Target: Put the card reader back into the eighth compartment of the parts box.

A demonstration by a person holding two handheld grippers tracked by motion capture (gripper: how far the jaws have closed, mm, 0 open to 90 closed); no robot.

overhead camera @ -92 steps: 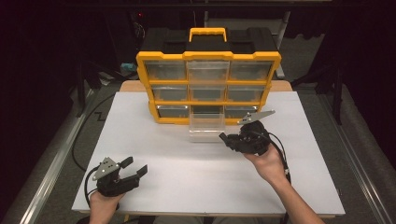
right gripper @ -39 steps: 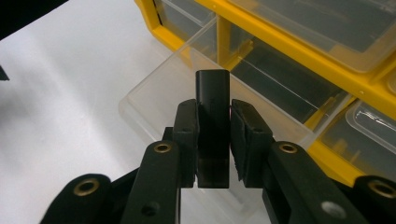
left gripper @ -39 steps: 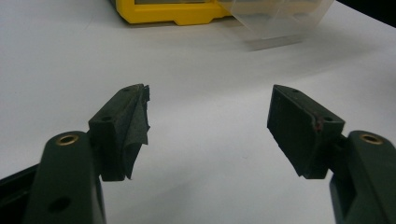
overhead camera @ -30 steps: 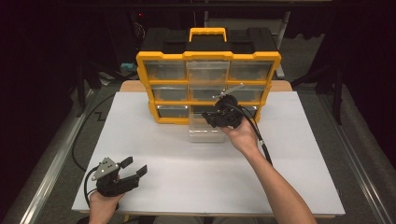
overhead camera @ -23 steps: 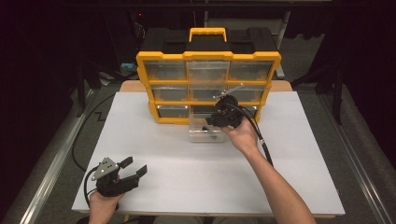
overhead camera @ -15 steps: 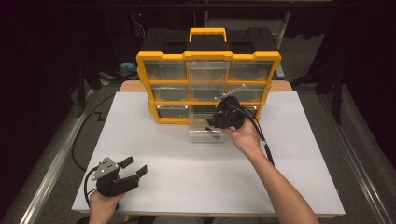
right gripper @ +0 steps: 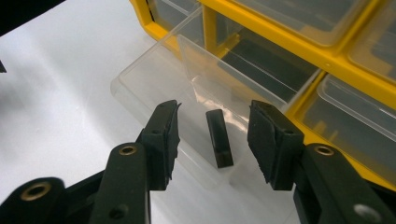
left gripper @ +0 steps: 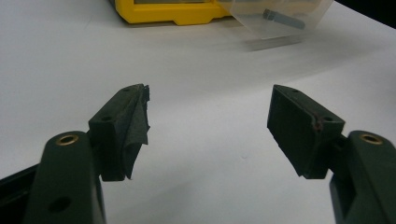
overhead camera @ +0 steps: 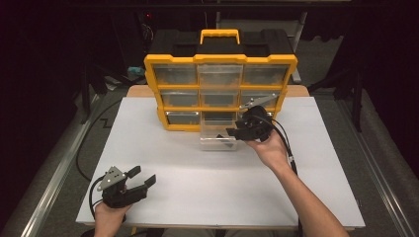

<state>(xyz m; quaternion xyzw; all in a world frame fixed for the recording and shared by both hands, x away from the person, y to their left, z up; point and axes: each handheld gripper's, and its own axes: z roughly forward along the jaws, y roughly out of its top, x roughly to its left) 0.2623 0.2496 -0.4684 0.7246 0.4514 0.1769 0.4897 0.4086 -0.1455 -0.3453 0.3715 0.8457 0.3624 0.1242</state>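
Black bar (right gripper: pixel 218 138) lying in my clear pulled-out drawer (right gripper: pixel 140 77) on the counter (overhead camera: pixel 197 168), just below and between my right gripper (right gripper: pixel 212 140) jaws, which have just been opening and touch nothing, yellow organizer (overhead camera: pixel 220 59) behind, left gripper (left gripper: pixel 208 126) wide, empty, well apart.

A white table (overhead camera: pixel 197 187) fills the frame's centre, bearing a yellow drawer cabinet (overhead camera: pixel 220 91) at upper centre, its clear drawer (overhead camera: pixel 217 140) pulled out in front.
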